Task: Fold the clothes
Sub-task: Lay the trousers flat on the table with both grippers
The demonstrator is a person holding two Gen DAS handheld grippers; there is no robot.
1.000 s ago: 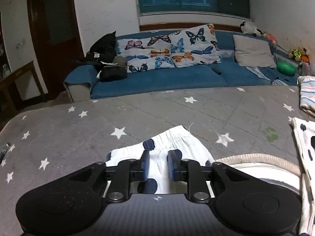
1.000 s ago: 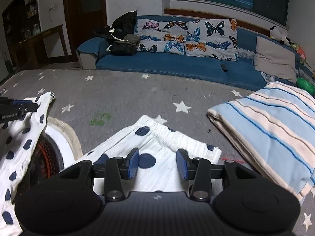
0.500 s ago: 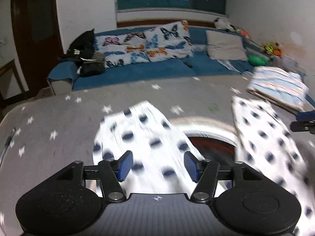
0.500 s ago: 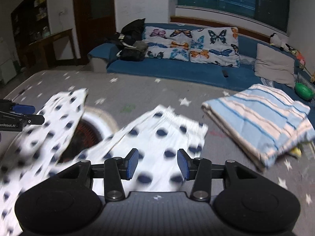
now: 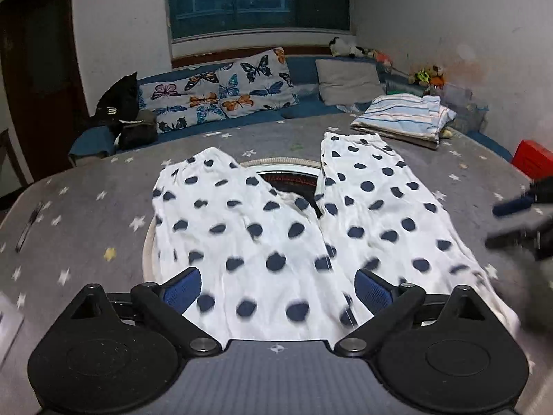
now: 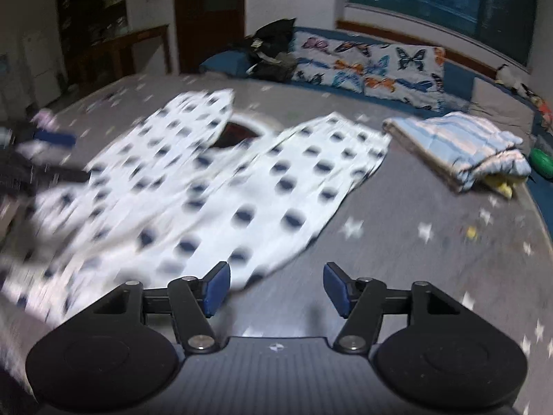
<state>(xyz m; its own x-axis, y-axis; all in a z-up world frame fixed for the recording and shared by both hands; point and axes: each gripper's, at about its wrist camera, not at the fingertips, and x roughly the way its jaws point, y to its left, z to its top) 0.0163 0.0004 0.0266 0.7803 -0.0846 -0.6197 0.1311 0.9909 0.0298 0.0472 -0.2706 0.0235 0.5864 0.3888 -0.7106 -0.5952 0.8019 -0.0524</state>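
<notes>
White trousers with dark blue dots (image 5: 273, 238) lie spread flat on the grey star-print bed cover (image 5: 86, 207), both legs pointing away from me. They also show, blurred, in the right wrist view (image 6: 207, 186). My left gripper (image 5: 278, 288) is open and empty, above the waist end of the trousers. My right gripper (image 6: 276, 288) is open and empty, over bare cover beside the right leg; it also shows blurred at the right edge of the left wrist view (image 5: 518, 221).
A folded blue-striped cloth (image 5: 404, 121) lies at the far right of the bed (image 6: 463, 145). A round white-rimmed object (image 5: 287, 180) lies under the trousers. A blue sofa with butterfly pillows (image 5: 221, 93) stands behind. A red box (image 5: 532, 159) sits at right.
Both grippers let go of the trouser leg hems, opened wide and pulled back toward the waist end. The trousers now lie spread out flat.
</notes>
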